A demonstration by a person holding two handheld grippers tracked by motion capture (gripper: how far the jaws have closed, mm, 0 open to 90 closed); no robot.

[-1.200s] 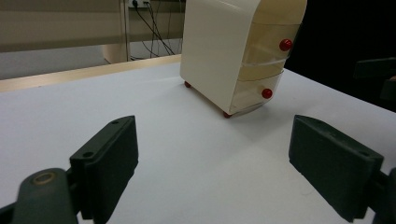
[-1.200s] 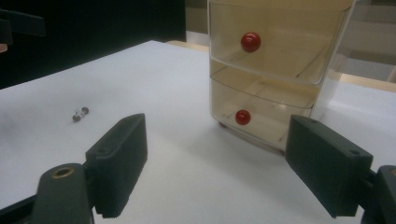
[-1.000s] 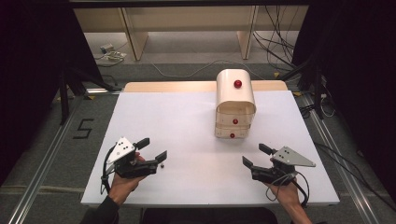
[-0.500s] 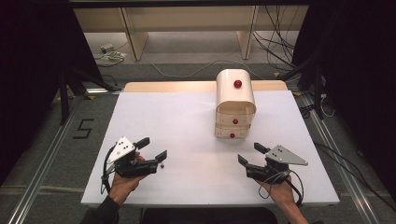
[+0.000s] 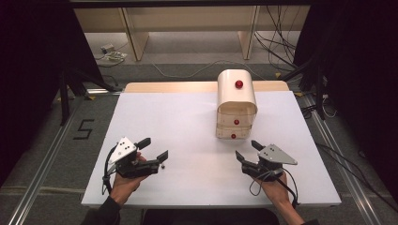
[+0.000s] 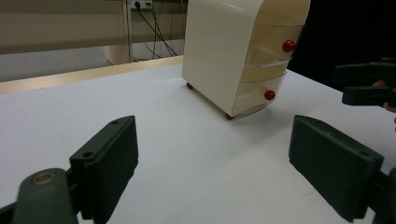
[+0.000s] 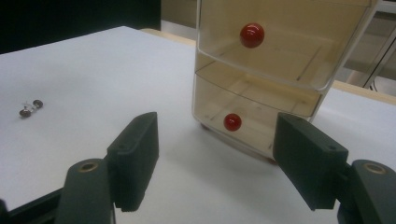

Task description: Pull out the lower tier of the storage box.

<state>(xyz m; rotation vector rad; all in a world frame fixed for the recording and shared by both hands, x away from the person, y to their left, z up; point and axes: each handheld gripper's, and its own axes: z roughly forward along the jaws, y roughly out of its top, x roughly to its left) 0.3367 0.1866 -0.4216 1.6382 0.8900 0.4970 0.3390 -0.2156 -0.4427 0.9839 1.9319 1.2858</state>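
A cream drawer cabinet (image 5: pixel 236 105) with red knobs stands right of centre on the white table (image 5: pixel 183 117). My right gripper (image 5: pixel 248 150) hovers just in front of it, open, with nothing between its fingers; its jaws have just been closing somewhat. In the right gripper view the jaws (image 7: pixel 215 128) frame the bottom drawer's red knob (image 7: pixel 232 122), with a gap still between them and the cabinet (image 7: pixel 280 70). My left gripper (image 5: pixel 155 148) rests open near the front left. Two tiny dark beads (image 5: pixel 162 165) lie beside it, seen too as beads (image 7: pixel 29 108). The left gripper view shows its wide jaws (image 6: pixel 212 135) and the cabinet (image 6: pixel 224 51).
Beyond the table's wooden back edge (image 5: pixel 169 86), furniture legs (image 5: pixel 133 37) and cables (image 5: pixel 281 28) sit on the floor. A "5" mark (image 5: pixel 84 129) and metal rails flank the table. The right gripper (image 6: pixel 369 84) appears at the right edge of the left gripper view.
My right gripper has shifted left and a little forward toward the cabinet's drawers, and its jaws stand narrower. The left gripper has stayed put.
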